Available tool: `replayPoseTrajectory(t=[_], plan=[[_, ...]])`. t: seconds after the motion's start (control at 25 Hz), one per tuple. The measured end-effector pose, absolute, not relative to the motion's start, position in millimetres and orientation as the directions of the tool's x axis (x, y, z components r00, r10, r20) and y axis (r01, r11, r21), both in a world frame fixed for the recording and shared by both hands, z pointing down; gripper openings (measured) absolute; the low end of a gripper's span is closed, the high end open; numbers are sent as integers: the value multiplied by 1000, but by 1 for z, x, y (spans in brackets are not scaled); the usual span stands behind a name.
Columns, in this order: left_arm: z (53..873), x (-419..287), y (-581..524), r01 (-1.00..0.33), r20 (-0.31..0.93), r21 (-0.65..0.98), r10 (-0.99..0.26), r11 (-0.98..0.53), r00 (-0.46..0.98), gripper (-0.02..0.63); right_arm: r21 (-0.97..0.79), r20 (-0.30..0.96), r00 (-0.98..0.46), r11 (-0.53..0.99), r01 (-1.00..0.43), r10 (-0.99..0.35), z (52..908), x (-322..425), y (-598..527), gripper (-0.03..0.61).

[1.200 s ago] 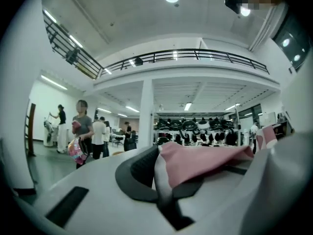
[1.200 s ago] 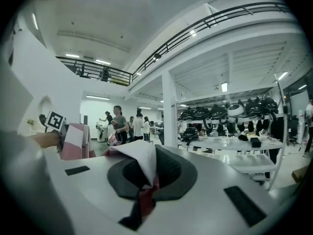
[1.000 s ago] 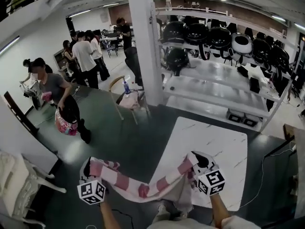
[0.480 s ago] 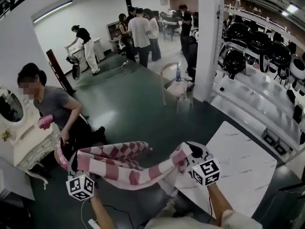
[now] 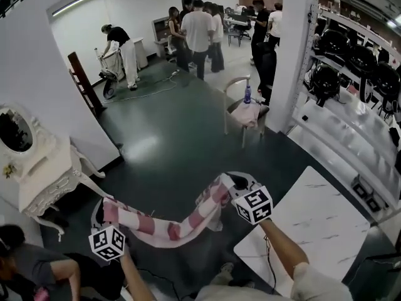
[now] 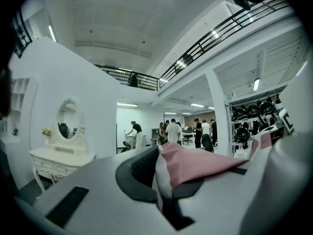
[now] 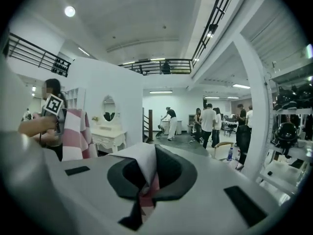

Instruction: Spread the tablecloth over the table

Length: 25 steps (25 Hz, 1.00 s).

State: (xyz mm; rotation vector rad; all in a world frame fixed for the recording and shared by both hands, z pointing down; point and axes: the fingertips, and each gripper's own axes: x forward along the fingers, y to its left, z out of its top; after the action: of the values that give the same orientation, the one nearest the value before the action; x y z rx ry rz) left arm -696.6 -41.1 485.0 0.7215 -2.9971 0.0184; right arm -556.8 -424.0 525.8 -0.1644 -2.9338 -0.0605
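Above the dark green floor, just left of the white marble-patterned desk, the pink-and-white checked tablecloth is held up as a bunched, sagging band between 2 tools. Its left end is pinched by the left tool and its right end by the right tool, with the lowest part of the sag lying between them. A fold of the cloth hangs below the right tool, just beside the desk's left edge. None of the cloth is seen resting on the desk top.

In the left gripper view, the jaws of the left tool are pressed together on a pink corner of the cloth, which spills out to the right. In the right gripper view, the jaws of the right tool are likewise closed on a white and pink fold. The far end of the cloth and the other tool's marker cube are seen at the left of that view.

A white vanity with an oval mirror stands at the left. A chair bearing a blue bottle is placed farther off, beside a white pillar. Shelves of dark helmets are ranged along the far right. A group of people is gathered at the far end of the room.
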Motion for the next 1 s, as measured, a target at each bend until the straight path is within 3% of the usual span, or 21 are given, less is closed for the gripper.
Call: replayPoseTrajectory(t=[0.12, 0.32, 0.52, 0.72, 1.0], plan=[[495, -725, -76, -488, 80, 21, -488, 873, -869, 26, 20, 224, -973, 997, 70, 64, 538, -592, -466, 14], [503, -754, -183, -580, 97, 21, -579, 814, -809, 26, 155, 281, -957, 988, -20, -64, 551, -625, -584, 14], [489, -759, -334, -705, 71, 6, -704, 709, -707, 26, 288, 256, -930, 939, -186, -262, 522, -595, -738, 14], [454, -723, -517, -846, 23, -34, -846, 531, -532, 26, 361, 154, -832, 814, -454, -532, 457, -464, -902, 14], [410, -612, -726, -953, -20, -81, -956, 293, -292, 26, 457, 15, -507, 457, -763, -862, 378, -124, -1040, 14]])
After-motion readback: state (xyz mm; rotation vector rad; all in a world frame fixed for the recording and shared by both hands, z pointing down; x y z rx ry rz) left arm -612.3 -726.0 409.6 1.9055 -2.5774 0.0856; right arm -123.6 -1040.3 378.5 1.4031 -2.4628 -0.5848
